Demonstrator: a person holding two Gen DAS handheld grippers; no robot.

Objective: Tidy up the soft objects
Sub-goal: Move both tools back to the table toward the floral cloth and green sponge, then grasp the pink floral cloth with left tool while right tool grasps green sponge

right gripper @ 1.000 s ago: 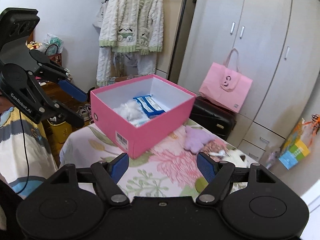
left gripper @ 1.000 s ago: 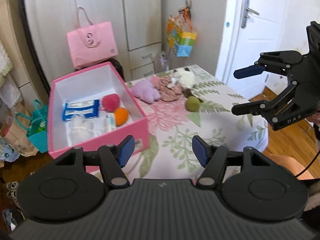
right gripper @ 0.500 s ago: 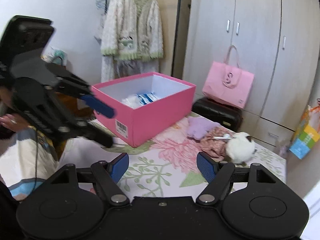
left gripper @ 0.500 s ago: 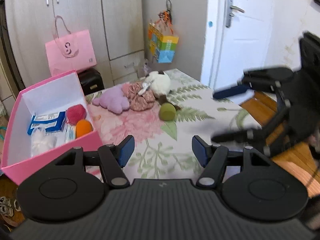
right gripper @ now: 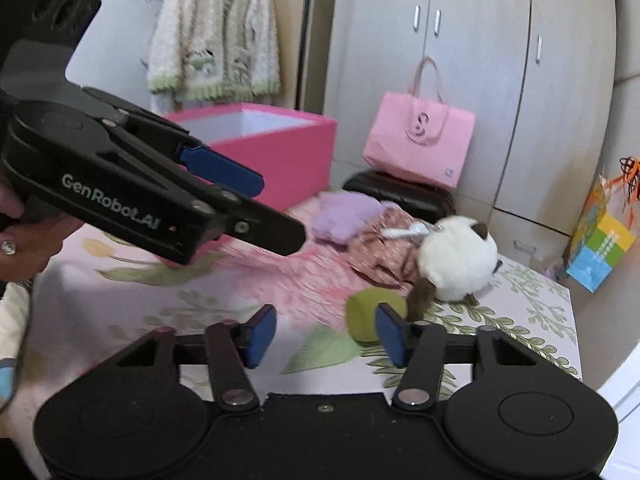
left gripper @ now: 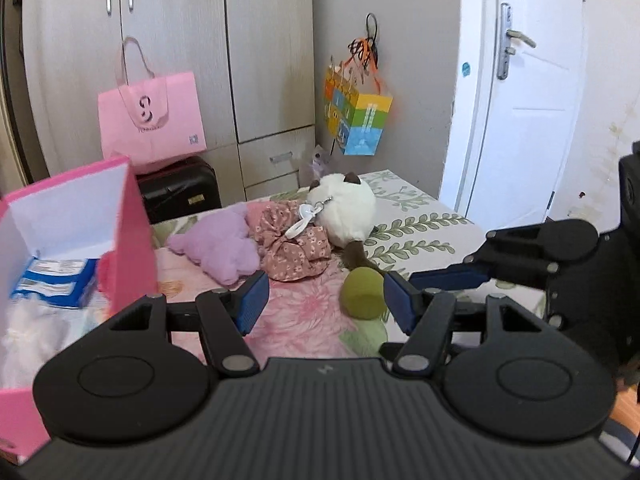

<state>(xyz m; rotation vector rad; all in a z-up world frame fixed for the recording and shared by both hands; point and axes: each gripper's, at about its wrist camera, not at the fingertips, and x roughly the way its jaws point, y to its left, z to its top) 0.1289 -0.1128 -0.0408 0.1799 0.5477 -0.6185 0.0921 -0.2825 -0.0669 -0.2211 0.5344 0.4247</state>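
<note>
On the floral table lie an olive green soft ball (left gripper: 361,295) (right gripper: 368,312), a white plush cat (left gripper: 347,209) (right gripper: 460,264), a pink floral fabric piece (left gripper: 294,246) (right gripper: 376,252) and a lilac plush (left gripper: 218,246) (right gripper: 344,216). A pink box (left gripper: 134,232) (right gripper: 280,152) at the left holds a blue packet (left gripper: 52,280) and white soft items. My left gripper (left gripper: 322,303) is open and empty, low over the table just short of the ball. My right gripper (right gripper: 326,338) is open and empty, close to the ball on its right finger side.
A pink bag (left gripper: 152,124) sits on a black suitcase (left gripper: 180,192) by the wardrobe. A colourful bag (left gripper: 356,120) hangs on the wall. A white door (left gripper: 520,100) stands at right. A cardigan (right gripper: 216,40) hangs behind the box.
Both grippers have moved down and in toward the soft items; the green ball and plush cat now sit much closer. Both stay open.
</note>
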